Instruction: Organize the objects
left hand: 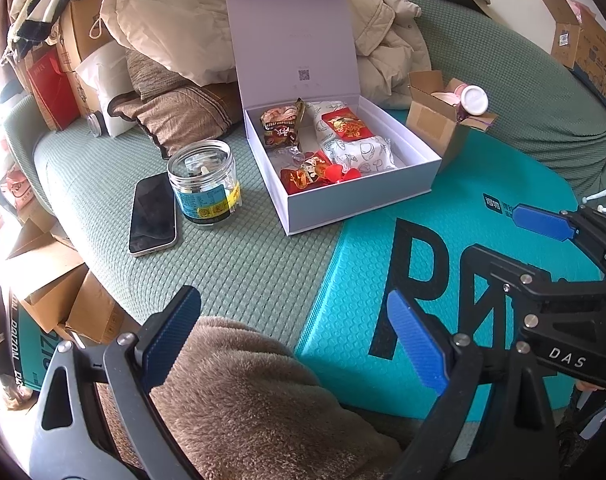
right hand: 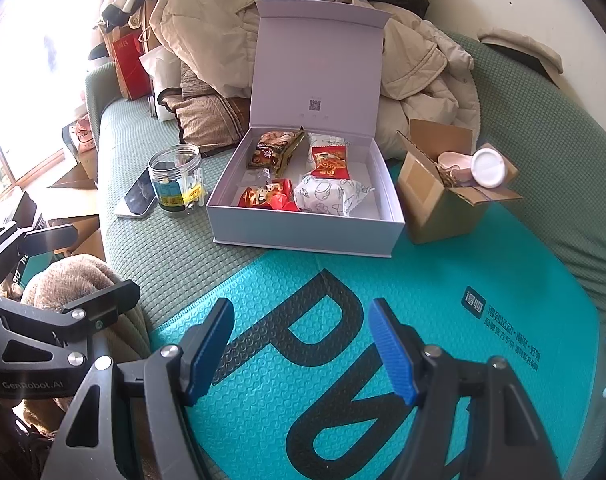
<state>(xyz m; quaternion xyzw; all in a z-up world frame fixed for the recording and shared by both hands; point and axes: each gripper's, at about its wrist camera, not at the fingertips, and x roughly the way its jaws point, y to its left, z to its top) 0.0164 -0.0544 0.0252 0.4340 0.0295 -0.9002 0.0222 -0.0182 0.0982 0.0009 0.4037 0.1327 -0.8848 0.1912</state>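
Only the left wrist view showed the phone's [left hand: 153,216] whole screen, left of the clear jar [left hand: 205,182]. Both the left gripper [left hand: 295,344] and right gripper [right hand: 303,350] gaped wide, empty, near the open white box [right hand: 303,216] of snack packets [right hand: 275,152].

One white gift box [right hand: 303,224] sitting open, five snack packets [right hand: 277,152] lying inside it, one clear jar [right hand: 177,184], one phone [right hand: 137,198], one small cardboard box [right hand: 435,200], two grippers showing, left gripper [left hand: 295,336] and right gripper [right hand: 303,352], both gaping

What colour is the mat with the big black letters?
Teal, with an embossed dotted texture; clearest in the right wrist view.
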